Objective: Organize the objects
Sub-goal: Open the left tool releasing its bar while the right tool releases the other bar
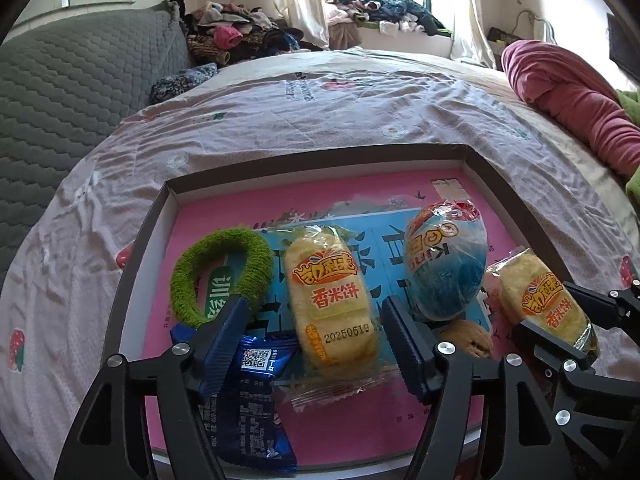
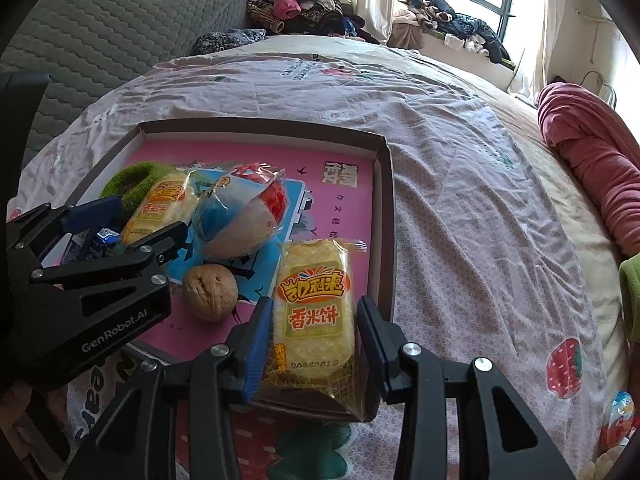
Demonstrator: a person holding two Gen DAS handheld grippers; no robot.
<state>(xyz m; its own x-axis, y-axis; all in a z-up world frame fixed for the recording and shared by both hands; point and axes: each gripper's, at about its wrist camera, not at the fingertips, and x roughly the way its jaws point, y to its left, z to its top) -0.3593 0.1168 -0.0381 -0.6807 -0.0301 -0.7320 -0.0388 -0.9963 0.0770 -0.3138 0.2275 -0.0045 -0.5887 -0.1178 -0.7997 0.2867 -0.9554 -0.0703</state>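
Inside shallow box point(image 2: 384, 184): rice crackers, walnut point(image 2: 211, 292), left tool point(image 1: 316, 320) wide, right tool point(image 2: 312, 336) wide.

Yellow rice cracker packet point(image 2: 314, 312) overhanging tray corner point(image 2: 384, 208)

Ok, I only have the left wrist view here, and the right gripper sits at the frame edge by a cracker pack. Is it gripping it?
Observer: In the right wrist view the right gripper straddles the cracker pack, with its pads against both sides of the wrapping. I cannot tell whether it is clamped.
Operator: Is the pack fully inside the box?
Observer: No, its near end hangs over the near wall of the box.
Operator: Is anything outside the box?
Observer: Yes, one shiny wrapper lies on the bed, at the right edge of that view.
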